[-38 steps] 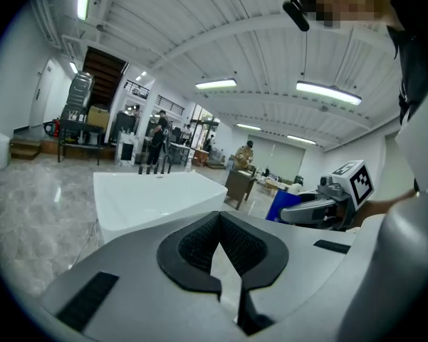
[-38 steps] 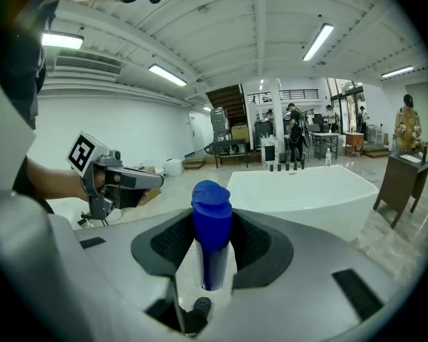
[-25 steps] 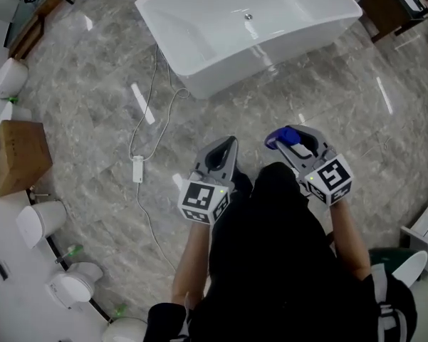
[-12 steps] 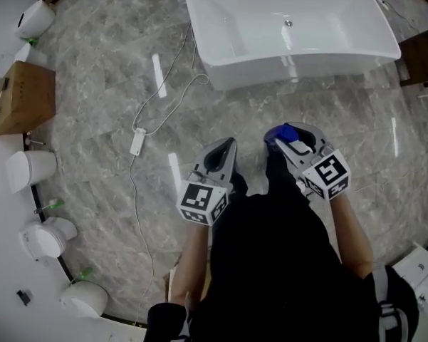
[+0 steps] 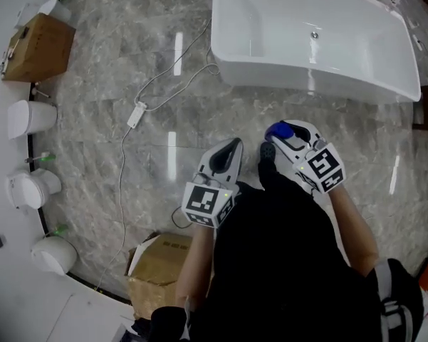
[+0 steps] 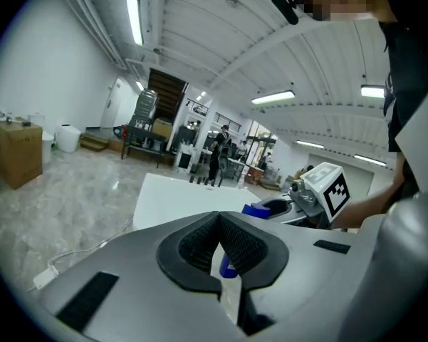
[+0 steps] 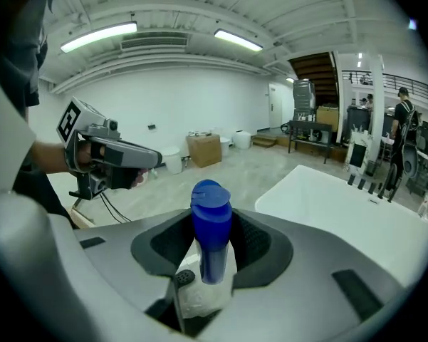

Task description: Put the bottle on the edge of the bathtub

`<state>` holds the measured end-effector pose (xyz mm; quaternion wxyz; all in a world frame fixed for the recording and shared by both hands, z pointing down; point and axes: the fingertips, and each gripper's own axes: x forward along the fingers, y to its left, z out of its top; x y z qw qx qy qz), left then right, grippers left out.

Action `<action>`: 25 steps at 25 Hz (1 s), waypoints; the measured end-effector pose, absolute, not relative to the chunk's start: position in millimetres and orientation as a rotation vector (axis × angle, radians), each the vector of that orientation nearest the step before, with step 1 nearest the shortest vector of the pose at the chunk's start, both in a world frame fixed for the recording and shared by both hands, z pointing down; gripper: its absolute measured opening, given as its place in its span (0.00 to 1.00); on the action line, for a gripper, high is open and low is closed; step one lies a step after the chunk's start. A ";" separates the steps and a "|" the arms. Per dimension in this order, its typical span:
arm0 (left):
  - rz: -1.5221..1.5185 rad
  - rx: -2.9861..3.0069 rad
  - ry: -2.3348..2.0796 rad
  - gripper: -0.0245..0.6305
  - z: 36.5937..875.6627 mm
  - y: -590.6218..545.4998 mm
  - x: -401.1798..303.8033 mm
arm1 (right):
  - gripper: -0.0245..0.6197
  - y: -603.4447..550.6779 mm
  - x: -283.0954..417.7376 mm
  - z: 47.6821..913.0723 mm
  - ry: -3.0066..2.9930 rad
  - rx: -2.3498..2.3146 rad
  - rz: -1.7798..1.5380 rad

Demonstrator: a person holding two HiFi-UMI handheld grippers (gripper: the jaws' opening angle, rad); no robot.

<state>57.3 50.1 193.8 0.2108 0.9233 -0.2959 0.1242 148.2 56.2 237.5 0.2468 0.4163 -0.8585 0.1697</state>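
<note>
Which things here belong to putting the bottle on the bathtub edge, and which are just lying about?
For the job:
bottle, clamped in the right tongs
bathtub

Lying about:
cable on the floor
far cardboard box
near cardboard box
white toilets along the wall

head view steeply downward, gripper views low and level, bathtub [image 5: 299, 77] in all three
</note>
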 end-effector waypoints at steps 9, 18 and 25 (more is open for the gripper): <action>0.344 2.408 -1.004 0.05 244.2 42.9 88.9 | 0.28 45.7 176.5 318.4 -2.280 0.833 0.445; 0.360 2.353 -0.970 0.05 353.4 13.7 113.6 | 0.28 26.1 181.5 482.6 -2.171 0.690 0.469; 0.431 2.373 -0.978 0.05 437.7 -10.6 102.7 | 0.27 11.5 166.9 606.5 -2.075 0.590 0.444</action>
